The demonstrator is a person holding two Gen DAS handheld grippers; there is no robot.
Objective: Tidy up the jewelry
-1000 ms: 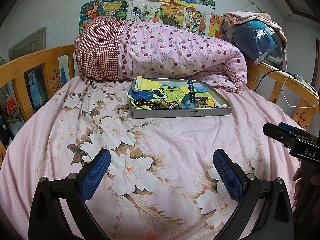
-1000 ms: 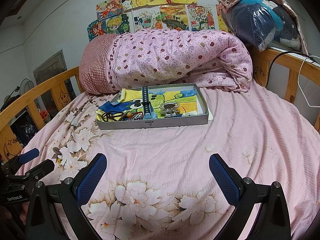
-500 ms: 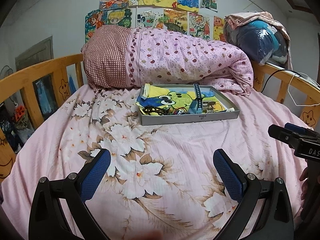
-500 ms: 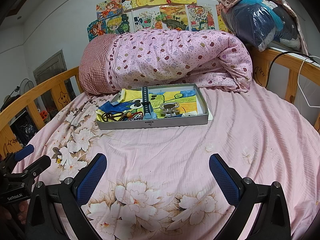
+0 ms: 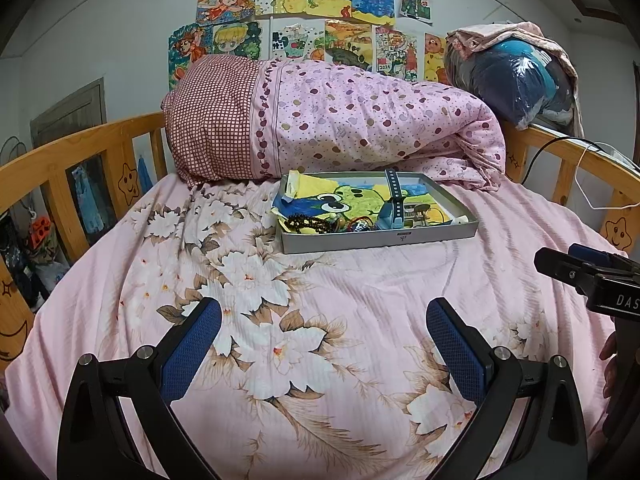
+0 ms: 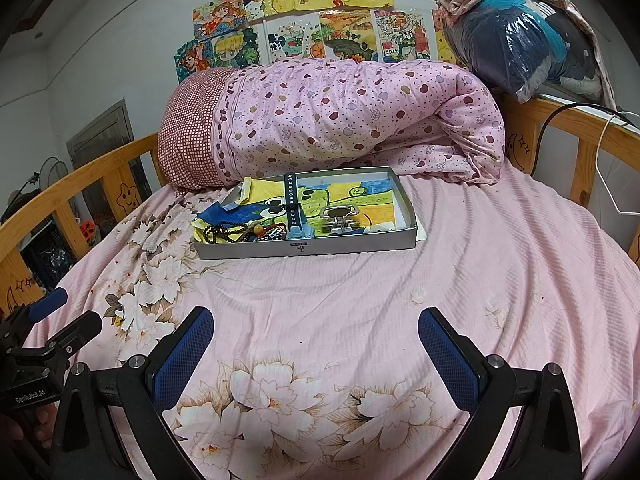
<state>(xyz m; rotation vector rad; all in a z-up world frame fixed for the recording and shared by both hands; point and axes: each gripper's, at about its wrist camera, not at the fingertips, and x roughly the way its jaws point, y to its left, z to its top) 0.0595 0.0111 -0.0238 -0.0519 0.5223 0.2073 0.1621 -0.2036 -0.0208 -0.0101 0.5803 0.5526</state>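
Note:
A shallow grey tray (image 5: 380, 240) (image 6: 304, 249) lies on the bed in front of the rolled quilt. It holds a cartoon-frog drawing, a dark bead bracelet (image 5: 308, 223) (image 6: 218, 232), a blue watch strap (image 5: 394, 200) (image 6: 291, 204), a metal clasp piece (image 6: 339, 219) and small trinkets. My left gripper (image 5: 324, 340) is open and empty, well short of the tray. My right gripper (image 6: 316, 350) is open and empty, also well short of it. Each gripper shows at the edge of the other's view.
The bed has a pink floral sheet (image 5: 280, 340). A rolled pink quilt (image 5: 360, 128) and checked pillow (image 5: 216, 124) lie behind the tray. Wooden rails (image 5: 80, 148) (image 6: 580, 128) edge the bed. A bagged bundle (image 6: 520, 40) sits on the right rail.
The left gripper has tilted up and drawn back a little, so the tray sits lower and further right in its view. The right gripper has stayed still.

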